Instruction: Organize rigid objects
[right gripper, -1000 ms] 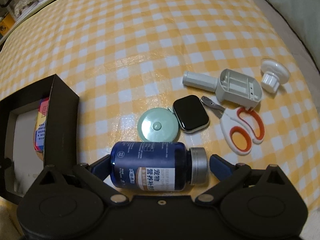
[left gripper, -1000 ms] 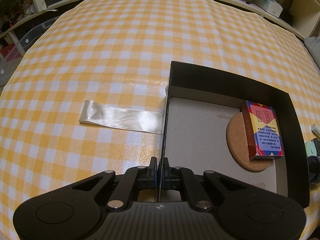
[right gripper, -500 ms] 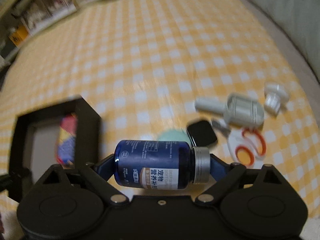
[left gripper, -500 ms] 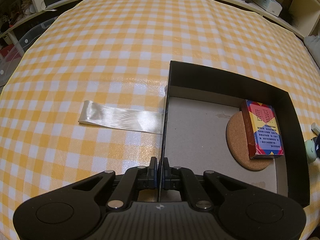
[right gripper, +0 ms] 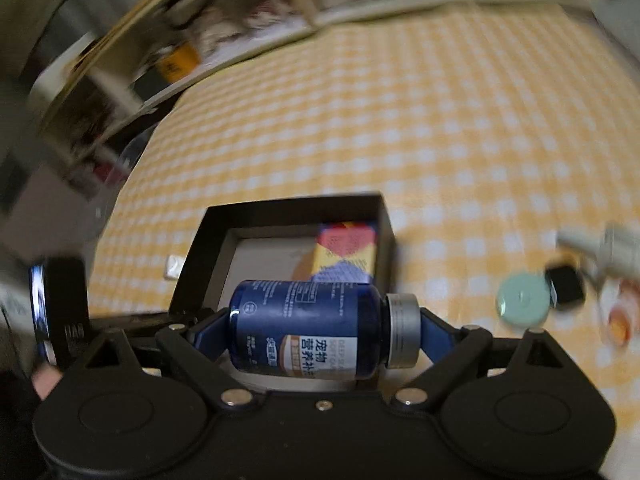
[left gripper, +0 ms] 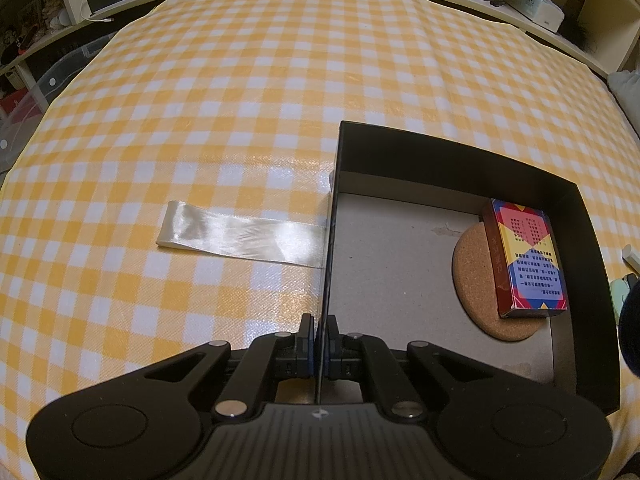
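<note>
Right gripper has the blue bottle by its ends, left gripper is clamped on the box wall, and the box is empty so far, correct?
Not empty. The left wrist view shows a cork coaster and a colourful card box already inside the black box. The right gripper does hold the blue bottle by its ends; the left gripper clamps the wall.

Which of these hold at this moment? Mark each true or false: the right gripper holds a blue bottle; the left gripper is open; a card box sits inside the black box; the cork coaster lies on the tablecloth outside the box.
1. The right gripper holds a blue bottle. True: it is clamped lengthwise, base to cap.
2. The left gripper is open. False: it is shut on the wall of the black box.
3. A card box sits inside the black box. True.
4. The cork coaster lies on the tablecloth. False: it is inside the box, partly under the card box.
</note>
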The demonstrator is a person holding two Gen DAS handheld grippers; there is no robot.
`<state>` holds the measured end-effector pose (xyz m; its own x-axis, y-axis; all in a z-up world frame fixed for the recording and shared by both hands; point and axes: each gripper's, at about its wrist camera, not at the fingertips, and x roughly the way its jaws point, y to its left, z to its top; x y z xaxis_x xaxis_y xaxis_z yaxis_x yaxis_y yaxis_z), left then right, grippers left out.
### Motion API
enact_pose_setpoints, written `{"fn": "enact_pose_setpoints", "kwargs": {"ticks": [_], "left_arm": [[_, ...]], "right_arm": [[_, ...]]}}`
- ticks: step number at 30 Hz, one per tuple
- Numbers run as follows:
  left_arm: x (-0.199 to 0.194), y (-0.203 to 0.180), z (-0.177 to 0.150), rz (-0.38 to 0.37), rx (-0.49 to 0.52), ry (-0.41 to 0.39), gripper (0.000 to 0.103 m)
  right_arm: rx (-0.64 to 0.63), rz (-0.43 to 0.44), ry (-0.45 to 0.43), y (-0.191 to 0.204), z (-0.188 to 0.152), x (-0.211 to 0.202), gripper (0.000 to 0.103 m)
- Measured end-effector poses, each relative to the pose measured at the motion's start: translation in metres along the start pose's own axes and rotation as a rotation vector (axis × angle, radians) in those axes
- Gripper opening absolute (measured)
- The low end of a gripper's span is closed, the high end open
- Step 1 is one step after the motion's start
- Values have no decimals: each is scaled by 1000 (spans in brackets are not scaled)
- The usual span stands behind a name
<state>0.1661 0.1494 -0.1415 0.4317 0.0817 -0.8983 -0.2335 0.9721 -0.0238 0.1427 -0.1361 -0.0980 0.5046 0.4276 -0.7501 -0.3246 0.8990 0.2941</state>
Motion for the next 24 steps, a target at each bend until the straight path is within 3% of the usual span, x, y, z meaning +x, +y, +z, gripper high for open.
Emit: {"fn": "enact_pose_setpoints", "kwargs": {"ticks": [5, 11, 13, 17, 21, 24], "left_arm": [[0, 0, 0, 1, 0, -1, 5], [0, 0, 0, 0, 0, 0, 5], [0, 0, 0, 0, 0, 0, 5], [0, -1, 0, 1, -1, 0, 5], [1, -1, 0, 0, -1, 0, 5], [1, -1, 0, 2, 0, 0, 5]], "right_arm": [[-390, -198, -116, 38, -16, 2, 95], [-715, -318, -107, 60, -39, 31, 95], [-719, -311, -85, 61, -40, 35, 95], [-620, -182, -53, 53, -28, 29, 95], [-669, -226, -68, 53, -26, 29, 95], [-594, -189, -36, 42, -18, 31, 96]]}}
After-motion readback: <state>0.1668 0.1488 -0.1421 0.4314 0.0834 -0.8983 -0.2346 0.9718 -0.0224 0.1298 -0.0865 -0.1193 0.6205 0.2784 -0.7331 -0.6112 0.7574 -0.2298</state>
